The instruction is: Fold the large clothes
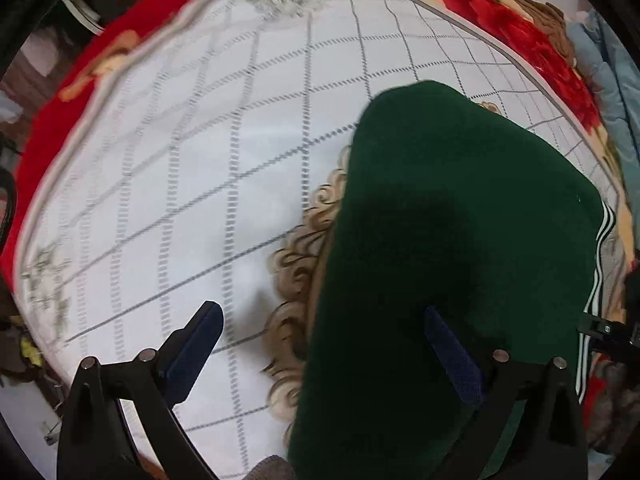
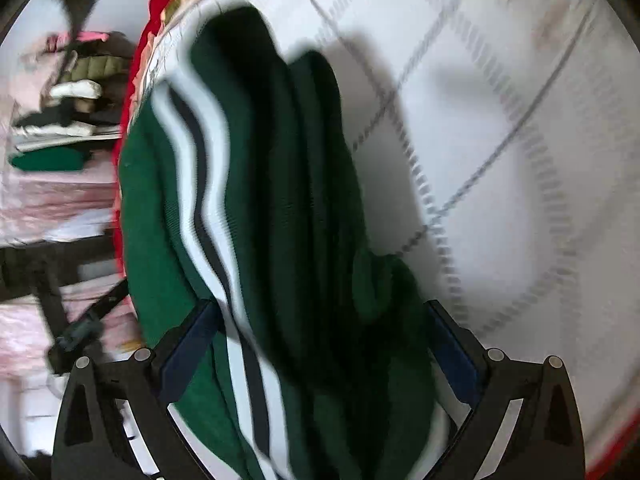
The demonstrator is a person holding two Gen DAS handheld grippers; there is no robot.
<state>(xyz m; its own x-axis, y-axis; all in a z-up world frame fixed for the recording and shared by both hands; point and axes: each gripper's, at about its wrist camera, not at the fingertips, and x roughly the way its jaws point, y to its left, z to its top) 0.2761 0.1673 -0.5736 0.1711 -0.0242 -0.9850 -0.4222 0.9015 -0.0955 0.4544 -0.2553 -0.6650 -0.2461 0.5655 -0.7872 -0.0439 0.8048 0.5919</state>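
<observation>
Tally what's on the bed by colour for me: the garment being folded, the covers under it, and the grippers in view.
Dark green knit garment with white and dark stripes: 1
White quilted cover with grey grid lines: 1
Red floral blanket: 1
Black grippers with blue pads, jaws open: 2, left gripper and right gripper
Total: 5

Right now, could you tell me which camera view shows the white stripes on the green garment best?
The right wrist view: the white stripes run large down the green garment, though blurred. The left wrist view shows them only thinly at the garment's right edge.
</observation>
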